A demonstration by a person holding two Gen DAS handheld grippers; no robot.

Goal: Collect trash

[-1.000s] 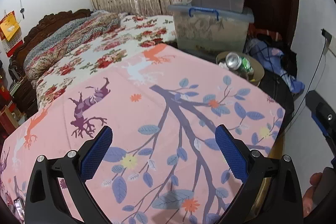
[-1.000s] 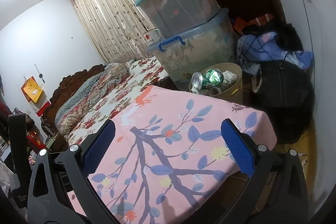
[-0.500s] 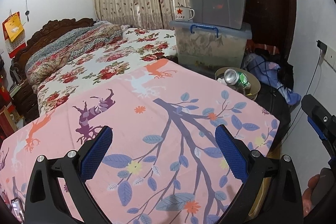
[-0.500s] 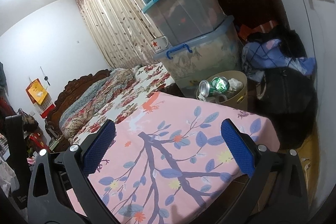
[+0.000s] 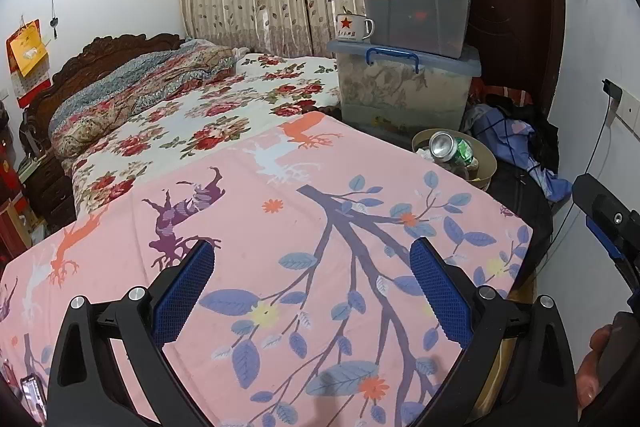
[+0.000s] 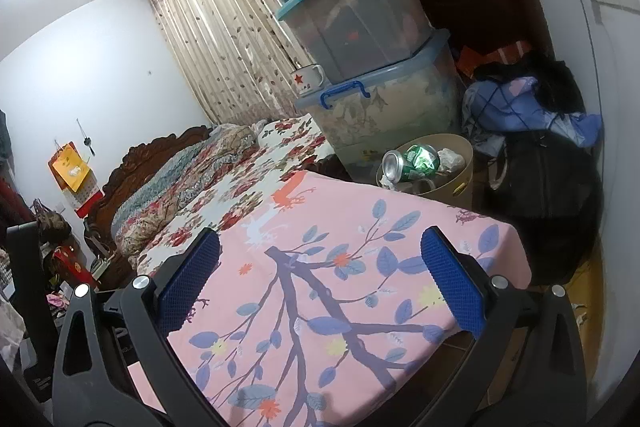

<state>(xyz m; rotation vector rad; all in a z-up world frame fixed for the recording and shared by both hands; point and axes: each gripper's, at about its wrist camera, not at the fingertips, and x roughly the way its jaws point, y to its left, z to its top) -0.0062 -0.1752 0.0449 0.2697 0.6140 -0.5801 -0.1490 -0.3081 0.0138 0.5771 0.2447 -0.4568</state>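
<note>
A round tan bin (image 5: 486, 163) (image 6: 464, 183) stands on the floor beyond the far right corner of the pink-clothed table (image 5: 280, 227) (image 6: 340, 287). It holds a silver and green can (image 5: 448, 147) (image 6: 408, 161) and crumpled white paper (image 6: 452, 159). My left gripper (image 5: 310, 287) is open and empty above the table's near part. My right gripper (image 6: 320, 279) is open and empty above the table too. Part of the right gripper shows at the right edge of the left wrist view.
Stacked clear storage boxes (image 5: 404, 87) with a star mug (image 5: 354, 27) stand behind the bin. A bed with floral bedding (image 5: 192, 111) lies at the left. Clothes and a dark bag (image 6: 548, 179) are piled at the right wall.
Both grippers have risen and drawn back a little from the table. The bin and boxes now sit lower and farther in both views. Both stay open and empty.
</note>
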